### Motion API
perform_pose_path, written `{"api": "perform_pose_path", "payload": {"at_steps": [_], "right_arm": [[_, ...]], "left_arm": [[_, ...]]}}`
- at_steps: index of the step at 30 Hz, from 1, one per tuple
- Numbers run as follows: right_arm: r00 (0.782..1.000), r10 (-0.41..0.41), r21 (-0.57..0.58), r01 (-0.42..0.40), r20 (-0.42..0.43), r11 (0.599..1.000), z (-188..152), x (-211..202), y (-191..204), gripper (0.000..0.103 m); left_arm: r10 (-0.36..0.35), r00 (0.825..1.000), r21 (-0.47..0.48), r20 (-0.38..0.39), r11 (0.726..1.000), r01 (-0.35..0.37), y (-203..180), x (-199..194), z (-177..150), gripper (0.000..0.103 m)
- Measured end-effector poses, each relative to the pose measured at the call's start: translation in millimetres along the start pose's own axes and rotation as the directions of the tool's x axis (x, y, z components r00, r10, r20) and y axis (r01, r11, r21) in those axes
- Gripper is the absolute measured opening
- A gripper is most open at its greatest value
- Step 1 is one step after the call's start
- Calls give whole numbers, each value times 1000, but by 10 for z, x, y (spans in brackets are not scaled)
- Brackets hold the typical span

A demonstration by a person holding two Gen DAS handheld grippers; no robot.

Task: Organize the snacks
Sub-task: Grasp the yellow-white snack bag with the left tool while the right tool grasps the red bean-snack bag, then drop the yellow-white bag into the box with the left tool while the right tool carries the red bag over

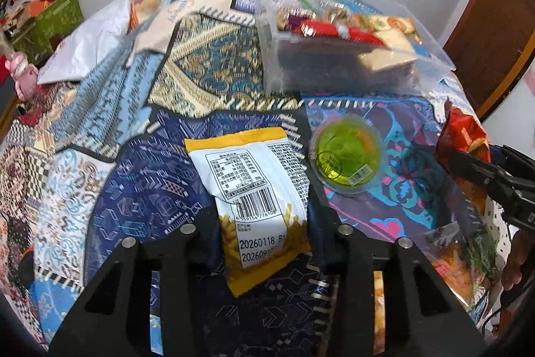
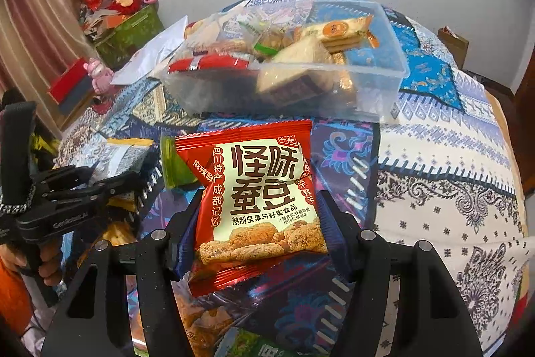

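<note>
- A bed spread with a patchwork quilt (image 1: 140, 176) fills both views, white wall behind it; the quilt serves as the sorting surface, with loose snacks near the person and the container farther off.
- At far left, beside the bed, a green box (image 1: 57, 19) of red odds and ends and a pink toy (image 1: 23, 79) stand well apart from the work; a white sheet (image 1: 83, 46) lies on the quilt's left edge.
- The left gripper (image 1: 262, 216) pinches a yellow-and-white packet (image 1: 257, 189), its jaws pressed against the pack's two sides, barcode side up. The pack points forward, seemingly lifted for carrying, though the wrist view does not settle whether its far end touches the quilt.
- Just right of that packet a green jelly cup (image 1: 346, 156) sits on the quilt, not yet gathered.
- Beyond both, the clear plastic bin (image 2: 381, 82) stands on the quilt, already holding biscuits and wrapped sweets heaped at its left end; the right end looks like the room left for more.
- The right gripper (image 2: 259, 223) clamps a red broad-bean snack pack (image 2: 254, 189) by its sides, printed face up, aimed at the bin.
- More loose packets lie under and beside the grippers; the two tools work close together, so crowding at the bin's near wall is the likely snag.
- At far right, a wooden door (image 1: 495, 32).
</note>
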State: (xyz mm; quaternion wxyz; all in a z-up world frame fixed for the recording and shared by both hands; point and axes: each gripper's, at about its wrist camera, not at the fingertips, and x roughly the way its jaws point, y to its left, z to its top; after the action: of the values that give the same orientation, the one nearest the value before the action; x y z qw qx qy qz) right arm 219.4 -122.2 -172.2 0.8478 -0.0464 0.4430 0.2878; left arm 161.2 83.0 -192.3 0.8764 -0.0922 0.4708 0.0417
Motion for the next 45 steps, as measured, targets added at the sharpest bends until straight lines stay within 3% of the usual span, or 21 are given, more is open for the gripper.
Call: {"api": "perform_pose_path", "payload": {"at_steps": [11,23,25,28,33,39,42,44,45], "right_arm": [[997,-25,10,24,80,1000,196,-214,-56,61],[978,-53,19,50,201,999,697,-398,-167,61],[974,-56,21,52,219,998,789,-400,-188,57],[972,-52,24,47,231,999,907,-363,-227,46],[979,-52,21,49,195,999,1089,-93,-279,42],[986,-33,20,30,165,999,927,-42,-322,42],[990,-26,4,26,135,1000,798,-47,-320,50],[993,-24,-9,25,117,1000,686,-34,-324,65],[994,-23,-23,25,104,999,630,-20,-323,66]], "left_arm": [[-37,987,45,155,999,31,-163,-513,328,41],[-84,957,91,276,994,61,-478,-649,958,41],[-84,954,93,288,994,59,-504,-634,1025,41],[-86,952,102,295,993,58,-564,-541,1170,41],[-76,956,97,282,994,50,-603,-317,1343,41],[-67,968,69,243,996,52,-529,-15,1451,41],[-53,974,66,222,997,39,-521,123,1463,41],[-48,978,65,203,997,35,-519,220,1467,41],[-48,979,66,196,997,35,-524,251,1468,41]]}}
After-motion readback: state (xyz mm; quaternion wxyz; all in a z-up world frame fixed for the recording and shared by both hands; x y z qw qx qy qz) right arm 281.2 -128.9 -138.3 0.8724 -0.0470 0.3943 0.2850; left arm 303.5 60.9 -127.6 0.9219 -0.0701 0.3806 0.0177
